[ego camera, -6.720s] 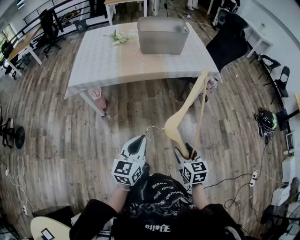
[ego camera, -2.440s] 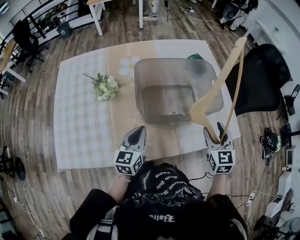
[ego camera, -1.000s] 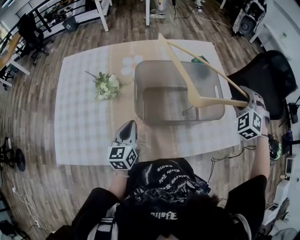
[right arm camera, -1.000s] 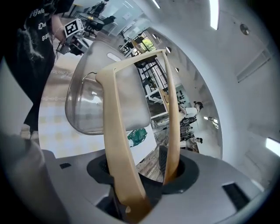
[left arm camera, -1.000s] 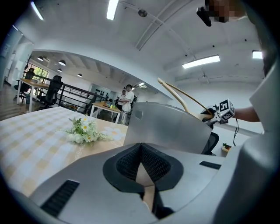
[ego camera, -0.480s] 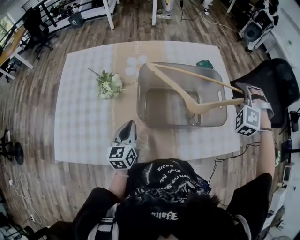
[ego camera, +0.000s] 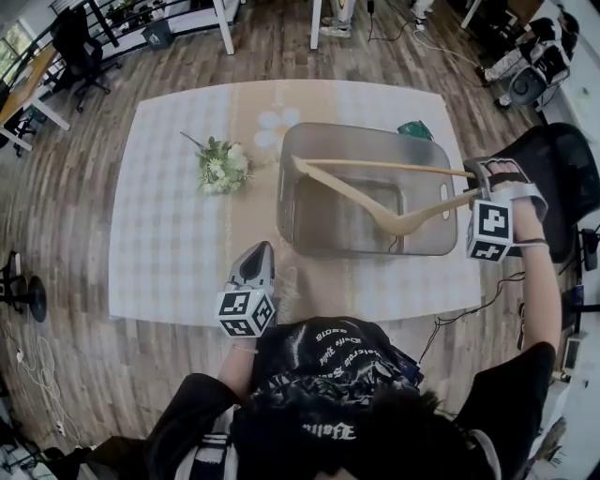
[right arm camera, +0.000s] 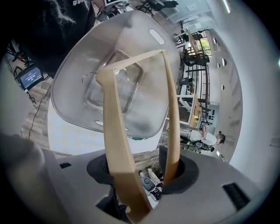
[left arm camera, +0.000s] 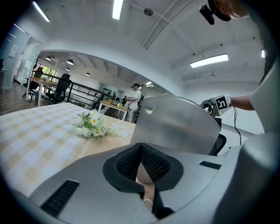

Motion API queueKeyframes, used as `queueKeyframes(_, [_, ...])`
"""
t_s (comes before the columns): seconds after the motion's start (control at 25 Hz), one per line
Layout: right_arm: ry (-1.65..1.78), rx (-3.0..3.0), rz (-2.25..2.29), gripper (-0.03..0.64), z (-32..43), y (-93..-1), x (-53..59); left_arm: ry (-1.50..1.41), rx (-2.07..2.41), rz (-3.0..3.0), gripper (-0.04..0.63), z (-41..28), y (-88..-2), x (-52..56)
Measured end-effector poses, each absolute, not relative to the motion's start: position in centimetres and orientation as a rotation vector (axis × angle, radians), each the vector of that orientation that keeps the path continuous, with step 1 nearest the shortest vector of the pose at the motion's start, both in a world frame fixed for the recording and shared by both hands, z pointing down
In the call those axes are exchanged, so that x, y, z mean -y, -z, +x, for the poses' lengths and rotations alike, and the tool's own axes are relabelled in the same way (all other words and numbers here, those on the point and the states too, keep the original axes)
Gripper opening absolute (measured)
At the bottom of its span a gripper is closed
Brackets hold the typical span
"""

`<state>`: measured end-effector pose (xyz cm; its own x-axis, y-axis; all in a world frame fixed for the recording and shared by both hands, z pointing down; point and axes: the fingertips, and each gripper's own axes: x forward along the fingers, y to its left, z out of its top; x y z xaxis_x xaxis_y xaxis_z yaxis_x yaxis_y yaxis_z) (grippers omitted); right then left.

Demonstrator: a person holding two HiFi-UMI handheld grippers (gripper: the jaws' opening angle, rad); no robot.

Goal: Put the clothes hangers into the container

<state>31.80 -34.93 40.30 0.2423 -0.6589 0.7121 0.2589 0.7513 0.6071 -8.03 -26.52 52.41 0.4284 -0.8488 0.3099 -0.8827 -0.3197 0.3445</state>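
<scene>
Wooden hanger (right arm camera: 114, 131) clamped in hand-held gripper (right arm camera: 141, 174), grey container (right arm camera: 131, 48) beyond

An office is being shown: desks (ego camera: 26, 89) and black rolling chairs (ego camera: 73, 33) are being kept on a wood floor (ego camera: 56, 234), under long lights (left arm camera: 117, 8).

The person wears a black shirt (ego camera: 323, 370) printed with white lettering. The left tool (ego camera: 260, 253) and right tool (ego camera: 472, 183) are grey, black-padded, each bearing a white cube of black square markers.
</scene>
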Motion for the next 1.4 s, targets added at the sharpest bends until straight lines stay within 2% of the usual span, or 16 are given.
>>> queueKeyframes(1.4, [0.642, 0.943, -0.017, 0.27, 27.2, -46.4, 40.1, -0.071, 1.496, 2.077, 0.02, -9.5, -54.9, 26.6])
